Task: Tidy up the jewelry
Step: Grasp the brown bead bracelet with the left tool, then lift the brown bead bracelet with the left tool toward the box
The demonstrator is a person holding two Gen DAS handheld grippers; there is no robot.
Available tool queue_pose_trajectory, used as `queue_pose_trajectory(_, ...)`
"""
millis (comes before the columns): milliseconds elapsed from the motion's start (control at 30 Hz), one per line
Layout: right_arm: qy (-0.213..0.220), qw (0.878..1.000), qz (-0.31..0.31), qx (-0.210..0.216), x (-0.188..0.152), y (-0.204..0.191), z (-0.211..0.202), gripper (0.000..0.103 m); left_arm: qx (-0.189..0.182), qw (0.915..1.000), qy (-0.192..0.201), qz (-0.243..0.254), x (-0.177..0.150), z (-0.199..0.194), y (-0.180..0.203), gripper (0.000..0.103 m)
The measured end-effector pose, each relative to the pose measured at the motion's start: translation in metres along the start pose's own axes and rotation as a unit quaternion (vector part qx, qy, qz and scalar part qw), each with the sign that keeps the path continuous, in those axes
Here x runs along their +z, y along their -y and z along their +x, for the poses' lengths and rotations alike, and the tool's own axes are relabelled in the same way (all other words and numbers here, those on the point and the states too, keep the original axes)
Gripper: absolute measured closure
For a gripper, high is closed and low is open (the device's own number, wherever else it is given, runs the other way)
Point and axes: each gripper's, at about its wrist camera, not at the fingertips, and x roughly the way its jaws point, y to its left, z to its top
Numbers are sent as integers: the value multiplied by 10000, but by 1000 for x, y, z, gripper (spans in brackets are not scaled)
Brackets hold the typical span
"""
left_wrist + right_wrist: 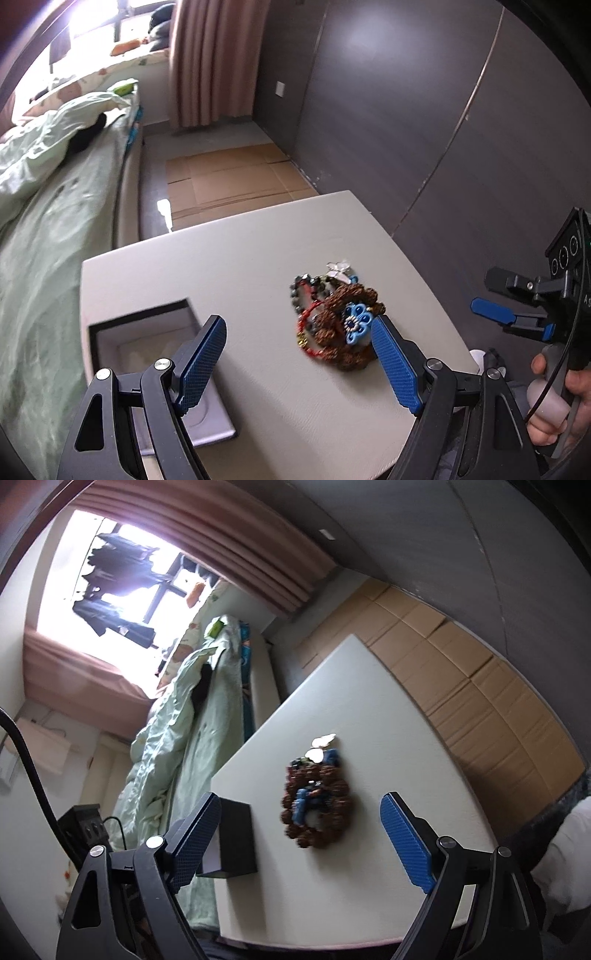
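A heap of jewelry (pixel 338 319) lies on the white tabletop (pixel 240 258): a brown knobbly bead bracelet, a blue flower ornament (pixel 356 323), a red cord bracelet, a dark bead string and a white butterfly clip (pixel 340 269). My left gripper (pixel 299 365) hovers over the table, open and empty, its right pad just beside the heap. An open black box (pixel 147 332) with a white lining sits at the left. In the right wrist view, the heap (pixel 317 805) lies ahead of my right gripper (pixel 301 843), whose jaws stand wide with nothing between them. The black box (pixel 232 842) is behind its left finger.
A hand (pixel 554 398) holds the right gripper (pixel 482 293) at the table's right edge. A bed with a pale green quilt (pixel 44 221) runs along the left. Flattened cardboard (pixel 229 181) covers the floor beyond the table, and a dark panelled wall (pixel 406 110) stands behind.
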Motion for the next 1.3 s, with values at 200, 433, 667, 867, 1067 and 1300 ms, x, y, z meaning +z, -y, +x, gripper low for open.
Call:
queue_pose_trajectory(200, -57, 9995, 193, -226, 3, 20, 2, 17, -346, 9987, -347, 139, 11, 31, 12, 22)
queue_pose_trajectory(433, -215, 9986, 400, -288, 6, 34, 9, 17, -459, 9954, -735, 398, 3, 66, 22, 49)
queue_pose_trajectory(667, -345, 9974, 578, -254, 8, 39, 21, 17, -512, 9934, -962, 347, -5, 88, 17, 55)
queue_pose_trajectory(867, -476, 9963, 673, -239, 9, 37, 34, 17, -990, 9886, -1131, 77, -8, 92, 9, 77)
queue_pose_trajectory(1067, -630, 9955, 627, -320, 6, 31, 48, 18, -954, 9893, -1077, 235, -10, 85, 14, 82)
queue_pose_trajectory(1300, -675, 9953, 581, -391, 3, 26, 55, 18, -1169, 9905, -657, 304, 0, 57, 14, 83)
